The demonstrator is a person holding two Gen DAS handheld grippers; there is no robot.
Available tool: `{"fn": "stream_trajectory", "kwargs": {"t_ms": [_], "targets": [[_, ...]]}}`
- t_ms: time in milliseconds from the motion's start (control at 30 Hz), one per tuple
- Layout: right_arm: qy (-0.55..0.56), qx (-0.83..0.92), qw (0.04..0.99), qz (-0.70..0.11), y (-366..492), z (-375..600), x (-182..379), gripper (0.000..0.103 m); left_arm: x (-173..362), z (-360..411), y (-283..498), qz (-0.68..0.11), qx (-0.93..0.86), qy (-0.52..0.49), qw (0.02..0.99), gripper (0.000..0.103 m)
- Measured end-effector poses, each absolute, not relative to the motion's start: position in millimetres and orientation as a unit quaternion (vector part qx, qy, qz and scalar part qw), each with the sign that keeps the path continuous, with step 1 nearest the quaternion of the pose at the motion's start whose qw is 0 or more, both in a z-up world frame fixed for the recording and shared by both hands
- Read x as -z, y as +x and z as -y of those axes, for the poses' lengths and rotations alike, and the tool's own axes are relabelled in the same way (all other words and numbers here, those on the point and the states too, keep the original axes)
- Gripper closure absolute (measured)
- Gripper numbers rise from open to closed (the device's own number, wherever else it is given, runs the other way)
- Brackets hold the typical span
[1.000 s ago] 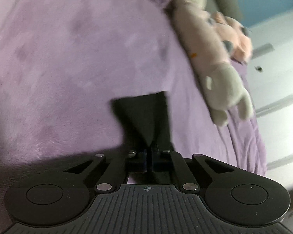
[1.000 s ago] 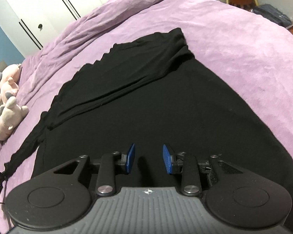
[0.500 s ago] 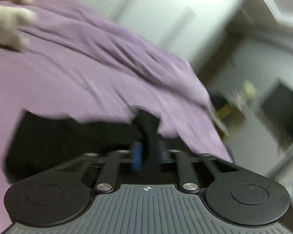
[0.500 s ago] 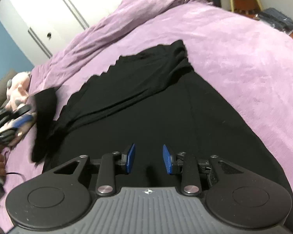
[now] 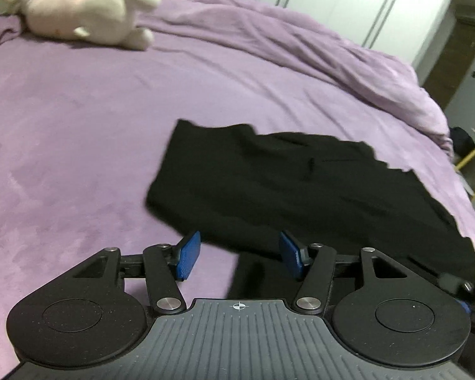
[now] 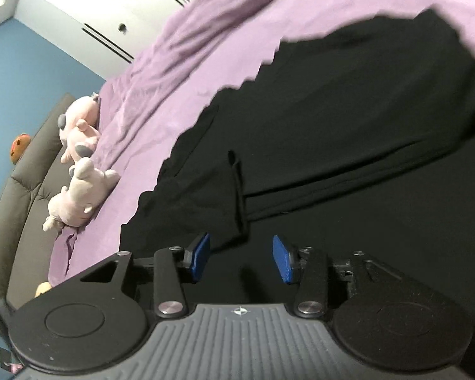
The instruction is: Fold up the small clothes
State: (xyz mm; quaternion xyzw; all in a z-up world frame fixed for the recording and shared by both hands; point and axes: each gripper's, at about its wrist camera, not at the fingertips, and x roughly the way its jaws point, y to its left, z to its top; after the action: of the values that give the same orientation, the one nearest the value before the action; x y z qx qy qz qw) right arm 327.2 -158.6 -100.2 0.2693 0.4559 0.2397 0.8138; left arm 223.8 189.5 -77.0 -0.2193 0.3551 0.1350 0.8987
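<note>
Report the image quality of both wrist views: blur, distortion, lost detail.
Left wrist: fisheye bends the wardrobe; plush toys soft with blur; black garment nearly textureless. Right wrist: heavier smear along the garment's far edge and purple bedspread; the dark cloth swallows fold detail; the gripper body stays sharp.

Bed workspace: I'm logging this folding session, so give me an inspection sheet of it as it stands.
Surface: purple bedspread, rumpled along the far side.
Job's things: black garment, lying partly folded on the bedspread.
Clutter: plush toys near the headboard.
Grippers: left tongs opening, nothing pinched; right tongs opening over the garment, nothing pinched.
Cables: nothing seen.
Surroundings: white wardrobe, blue wall, grey headboard.
</note>
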Motion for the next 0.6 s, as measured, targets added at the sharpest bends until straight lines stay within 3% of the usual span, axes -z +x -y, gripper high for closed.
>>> {"fn": "stream_trajectory", "kwargs": {"t_ms": [167,333,400,433,600], "targets": [[0.247,-0.232,0.823,-0.457,342,132,108,0.060,91,-198,226,-0.363,-0.133,-0.225,0.894,0.042],[0.228,-0.236,0.826,-0.459,350,119,107,0.081,90,-189,223,-0.363,-0.131,-0.194,0.902,0.041],[0.218,-0.243,0.827,-0.458,351,115,106,0.094,89,-186,224,-0.365,-0.133,-0.183,0.903,0.041],[0.207,-0.245,0.833,-0.451,350,113,101,0.095,89,-185,225,-0.365,-0.133,-0.179,0.904,0.041],[0.117,-0.227,0.918,-0.303,323,134,40,0.095,81,-177,227,-0.360,-0.128,-0.155,0.911,0.041]]}}
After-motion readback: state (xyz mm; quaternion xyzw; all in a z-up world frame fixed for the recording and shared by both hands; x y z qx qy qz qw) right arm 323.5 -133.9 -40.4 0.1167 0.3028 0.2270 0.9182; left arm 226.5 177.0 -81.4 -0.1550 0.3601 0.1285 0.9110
